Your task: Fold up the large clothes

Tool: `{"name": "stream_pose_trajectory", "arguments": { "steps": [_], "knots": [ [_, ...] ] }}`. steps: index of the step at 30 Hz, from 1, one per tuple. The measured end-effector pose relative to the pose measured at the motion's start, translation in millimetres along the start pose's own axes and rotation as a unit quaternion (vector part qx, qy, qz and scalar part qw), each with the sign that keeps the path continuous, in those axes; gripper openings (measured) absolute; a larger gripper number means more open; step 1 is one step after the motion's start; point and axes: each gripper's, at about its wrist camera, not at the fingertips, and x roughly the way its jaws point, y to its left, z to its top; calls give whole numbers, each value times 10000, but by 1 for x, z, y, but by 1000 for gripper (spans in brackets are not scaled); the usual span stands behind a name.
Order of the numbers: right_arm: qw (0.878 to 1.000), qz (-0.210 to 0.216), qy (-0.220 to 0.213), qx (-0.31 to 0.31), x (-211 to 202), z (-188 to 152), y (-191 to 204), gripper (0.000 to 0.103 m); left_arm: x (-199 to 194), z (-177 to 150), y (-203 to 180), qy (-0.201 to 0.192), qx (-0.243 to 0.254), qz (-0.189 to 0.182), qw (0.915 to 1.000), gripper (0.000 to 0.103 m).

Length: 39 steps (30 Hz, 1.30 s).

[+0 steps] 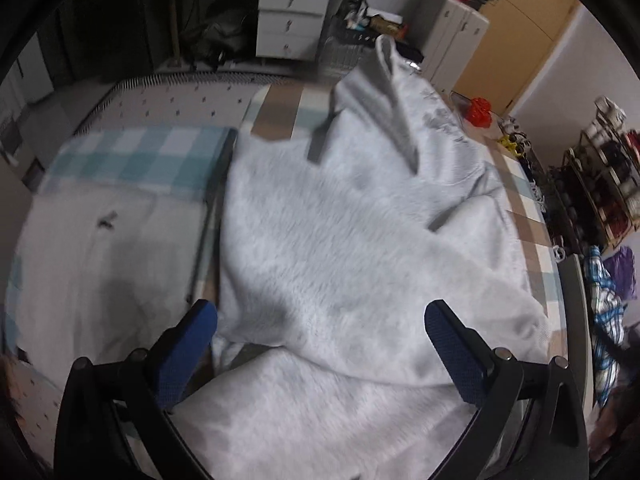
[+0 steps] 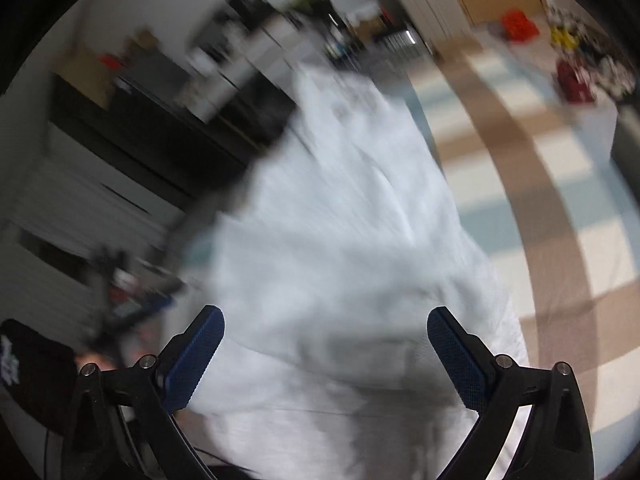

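A large light-grey fleecy garment (image 1: 340, 240) lies crumpled on a checked bed cover (image 1: 132, 156), fuzzy inner side up, one sleeve or hood flap (image 1: 394, 96) sticking up at the far end. My left gripper (image 1: 320, 320) hovers above its near part, blue pads (image 1: 188, 352) wide apart, nothing between them. In the blurred right wrist view the same garment (image 2: 340, 240) spreads below my right gripper (image 2: 326, 328), which stands open above the cloth and grips nothing.
A white folded cloth (image 1: 100, 264) lies to the left on the bed. White drawers (image 1: 292, 20) and a dark bag stand behind the bed. A red bag (image 1: 480, 110), a shoe rack (image 1: 608, 176) and checked clothes (image 1: 604, 320) are at the right.
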Motion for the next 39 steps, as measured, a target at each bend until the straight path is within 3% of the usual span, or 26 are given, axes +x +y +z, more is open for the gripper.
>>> {"name": "stream_pose_trajectory", "arguments": {
  "steps": [5, 7, 9, 12, 13, 15, 17, 20, 22, 25, 27, 28, 31, 33, 35, 37, 39],
  "knots": [
    [9902, -40, -1067, -901, -72, 32, 81, 103, -61, 24, -11, -584, 75, -222, 9980, 101],
    [9820, -336, -1390, -1233, -72, 48, 104, 103, -67, 40, -13, -762, 25, -260, 9967, 101],
    [9773, -641, -1449, -1408, -54, 77, 114, 103, -55, 65, -17, -726, -84, -208, 9971, 101],
    [9834, -672, -1154, -1226, 1, 134, 108, 103, -10, 110, -19, -440, -253, -129, 9986, 101],
    [9902, -542, -764, -1037, 37, 165, 95, 103, 8, 126, -21, -337, -292, -53, 9990, 101],
    [9952, -542, -443, -684, 96, 211, 71, 103, 43, 161, -24, -199, -385, 135, 9990, 101],
    [9948, -693, -217, -717, 153, 249, 48, 103, 97, 208, -25, -145, -401, 183, 9989, 101],
    [9911, -1026, 468, -714, 247, 294, 8, 103, 161, 248, -25, 100, -504, 110, 9986, 101],
    [9911, -986, 736, -513, 288, 309, -19, 100, 222, 273, -23, 649, -830, -76, 9944, 101],
    [9903, -916, 1006, -290, 346, 328, -55, 85, 262, 291, -24, 603, -1150, -174, 9914, 101],
    [9904, -829, 1091, -209, 366, 338, -68, 84, 286, 302, -27, 526, -1088, -183, 9925, 101],
    [9909, -725, 1113, -226, 380, 344, -70, 84, 292, 305, -28, 469, -1130, -192, 9923, 101],
    [9919, -473, 1118, -379, 403, 352, -69, 84, 305, 309, -23, 446, -1218, -797, 9883, 101],
    [9891, -417, 1385, -262, 423, 356, -76, 84, 319, 311, -24, 749, -1089, -751, 9884, 101],
    [9876, -391, 1513, -166, 437, 364, -80, 84, 325, 316, -25, 803, -994, -633, 9898, 101],
    [9872, -349, 1553, -138, 447, 366, -82, 80, 328, 317, -24, 823, -1014, -879, 9875, 101],
    [9843, -345, 1728, -80, 459, 365, -84, 69, 331, 316, -21, 830, -1049, -930, 9866, 101]
  ]
}}
